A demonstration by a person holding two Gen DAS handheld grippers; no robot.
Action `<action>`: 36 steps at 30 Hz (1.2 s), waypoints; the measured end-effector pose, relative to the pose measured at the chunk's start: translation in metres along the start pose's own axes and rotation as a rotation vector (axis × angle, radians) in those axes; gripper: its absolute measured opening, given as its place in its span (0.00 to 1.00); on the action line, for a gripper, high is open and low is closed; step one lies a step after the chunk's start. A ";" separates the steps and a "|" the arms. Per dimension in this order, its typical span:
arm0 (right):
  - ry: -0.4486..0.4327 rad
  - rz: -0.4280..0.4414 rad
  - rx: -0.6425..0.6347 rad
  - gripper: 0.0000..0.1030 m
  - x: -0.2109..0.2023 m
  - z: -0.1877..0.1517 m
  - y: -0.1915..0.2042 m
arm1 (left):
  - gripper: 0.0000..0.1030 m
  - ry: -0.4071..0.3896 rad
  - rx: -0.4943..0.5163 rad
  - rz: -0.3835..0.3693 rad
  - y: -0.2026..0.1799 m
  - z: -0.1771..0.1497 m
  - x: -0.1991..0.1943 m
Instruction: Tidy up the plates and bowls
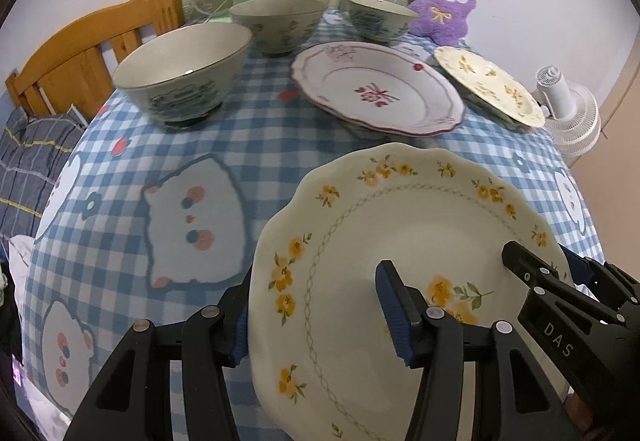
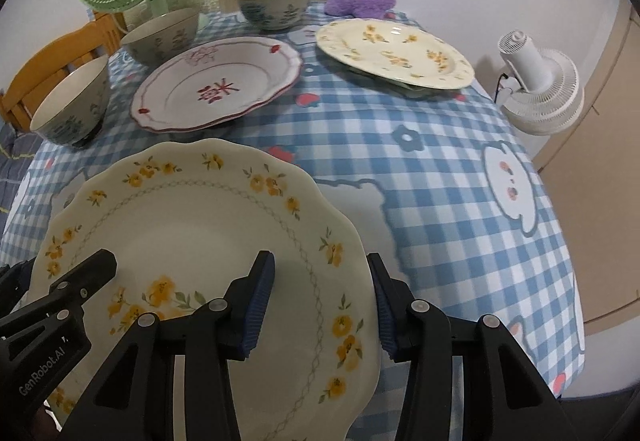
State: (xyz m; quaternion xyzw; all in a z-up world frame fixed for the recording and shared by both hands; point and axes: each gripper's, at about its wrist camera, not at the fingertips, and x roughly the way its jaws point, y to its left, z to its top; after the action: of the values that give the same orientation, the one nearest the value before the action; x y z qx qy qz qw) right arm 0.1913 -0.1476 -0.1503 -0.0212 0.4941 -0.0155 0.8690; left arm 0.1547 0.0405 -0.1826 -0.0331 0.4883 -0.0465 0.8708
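both claws straddle opposite rims of 1 cream plate (image 1: 400,241) with yellow flowers. left gripper (image 1: 320,313) has 1 pad under the left rim and 1 on the plate's face, closed on it as far as i can tell; right gripper (image 2: 320,305) likewise clamps the right rim. the plate sits tilted between them, above the checked tablecloth (image 1: 260,129). ahead of the left claw stand 3 bowls (image 1: 184,73); ahead and right lie the red-patterned plate (image 1: 380,89) and another yellow-flowered plate (image 1: 488,85). the held plate looks stiff, glazed, slippery and breakable; rim grips on both sides suit it.
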 end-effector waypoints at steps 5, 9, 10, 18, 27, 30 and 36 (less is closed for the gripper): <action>-0.006 -0.015 0.013 0.48 -0.001 0.002 -0.019 | 0.53 -0.006 0.018 -0.010 -0.019 0.003 0.001; -0.008 -0.021 0.017 0.48 -0.001 0.004 -0.034 | 0.53 -0.011 0.027 -0.012 -0.035 0.005 0.004; -0.009 -0.023 0.019 0.48 -0.001 0.005 -0.039 | 0.53 -0.013 0.029 -0.012 -0.039 0.007 0.005; -0.019 -0.035 0.020 0.48 0.002 0.012 -0.073 | 0.53 -0.020 0.038 -0.015 -0.074 0.013 0.011; -0.028 -0.042 0.006 0.48 0.007 0.018 -0.109 | 0.53 -0.031 0.034 -0.006 -0.112 0.016 0.019; -0.031 -0.045 0.003 0.48 0.009 0.019 -0.120 | 0.53 -0.036 0.034 -0.003 -0.124 0.018 0.023; -0.023 -0.039 -0.002 0.48 0.017 0.019 -0.137 | 0.53 -0.038 0.031 0.005 -0.141 0.018 0.032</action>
State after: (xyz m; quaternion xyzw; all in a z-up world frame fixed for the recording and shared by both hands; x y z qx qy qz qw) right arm 0.2155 -0.2845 -0.1484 -0.0318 0.4838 -0.0315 0.8740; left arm 0.1801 -0.1026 -0.1857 -0.0191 0.4709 -0.0512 0.8805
